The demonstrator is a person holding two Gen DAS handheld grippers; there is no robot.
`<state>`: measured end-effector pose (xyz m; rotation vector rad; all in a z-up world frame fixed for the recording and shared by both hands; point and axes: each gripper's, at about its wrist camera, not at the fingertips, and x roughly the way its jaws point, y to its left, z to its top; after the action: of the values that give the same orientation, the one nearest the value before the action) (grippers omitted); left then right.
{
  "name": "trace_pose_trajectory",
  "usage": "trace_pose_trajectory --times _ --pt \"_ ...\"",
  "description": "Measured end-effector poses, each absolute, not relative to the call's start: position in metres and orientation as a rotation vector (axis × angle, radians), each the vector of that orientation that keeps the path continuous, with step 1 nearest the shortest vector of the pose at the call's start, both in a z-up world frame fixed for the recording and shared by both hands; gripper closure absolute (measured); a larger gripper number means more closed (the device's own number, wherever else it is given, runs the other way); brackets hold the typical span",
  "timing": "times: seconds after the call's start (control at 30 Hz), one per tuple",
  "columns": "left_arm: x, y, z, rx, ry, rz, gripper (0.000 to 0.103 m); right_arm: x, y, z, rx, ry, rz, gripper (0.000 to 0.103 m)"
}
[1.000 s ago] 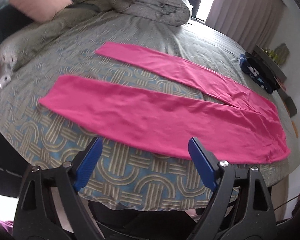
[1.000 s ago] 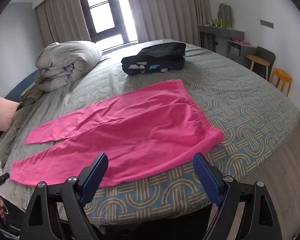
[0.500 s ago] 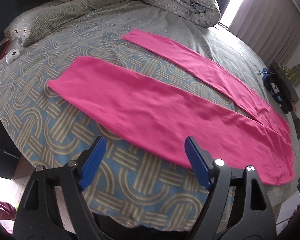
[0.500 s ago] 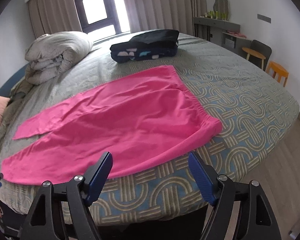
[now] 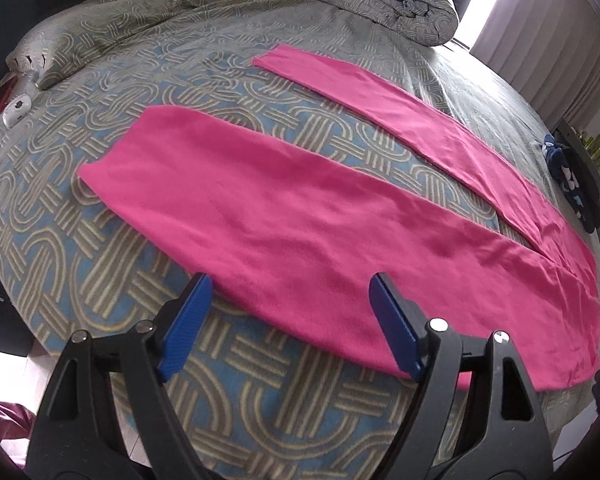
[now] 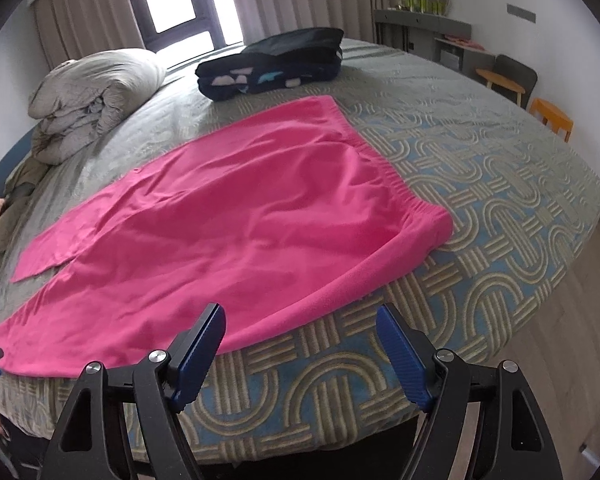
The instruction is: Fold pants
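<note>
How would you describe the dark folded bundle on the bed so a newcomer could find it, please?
Start at the bed. Beyond the waistband of the pink pants, toward the window, lies the dark folded bundle. Unlike the grey rolled duvet left of it, it is navy-black with pale patches.

two black plastic frames with triangular cutouts, silver screw heads at the joints; ribbed blue pads on both the left gripper [image 5: 290, 322] and the right gripper [image 6: 300, 350], matching in build.

Pants [image 5: 300, 216] flat on bed [image 5: 284, 392], along near edge; legs apart. Rolled duvet [image 6: 92, 96] and folded clothes [image 6: 272, 66] behind, toward far edge.
</note>
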<state>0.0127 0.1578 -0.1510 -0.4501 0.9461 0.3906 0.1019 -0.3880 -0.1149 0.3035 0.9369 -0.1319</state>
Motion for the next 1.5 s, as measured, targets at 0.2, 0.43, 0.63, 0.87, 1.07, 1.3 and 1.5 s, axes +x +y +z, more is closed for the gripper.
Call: trace_pose_trajectory --times 0.2,0.43,0.63,0.87,1.07,1.3,1.5 --pt "0.019 0.159 -0.158 -0.468 0.945 0.387 0.022 0.104 -0.393 -0.13 0.364 0.971 -0.125 0.024" --pt "0.019 0.158 -0.158 -0.48 0.933 0.385 0.022 0.11 -0.406 -0.136 0.514 0.949 -0.07 0.024" --pt "0.02 0.16 -0.159 -0.494 0.924 0.388 0.023 0.125 -0.409 -0.14 0.534 0.941 -0.088 0.024" --pt "0.019 0.172 -0.159 -0.532 0.886 0.421 0.047 0.133 -0.415 -0.141 0.533 0.911 -0.144 0.046" --pt "0.006 0.179 -0.157 -0.611 0.877 0.43 0.049 0.131 -0.425 -0.143 0.575 0.913 -0.159 0.059" --pt "-0.01 0.177 -0.161 -0.631 0.906 0.491 0.049 0.133 -0.423 -0.142 0.561 0.917 -0.163 0.059" --pt "0.002 0.187 -0.166 -0.702 0.834 0.534 0.04 0.132 -0.423 -0.143 0.563 0.915 -0.159 0.059"
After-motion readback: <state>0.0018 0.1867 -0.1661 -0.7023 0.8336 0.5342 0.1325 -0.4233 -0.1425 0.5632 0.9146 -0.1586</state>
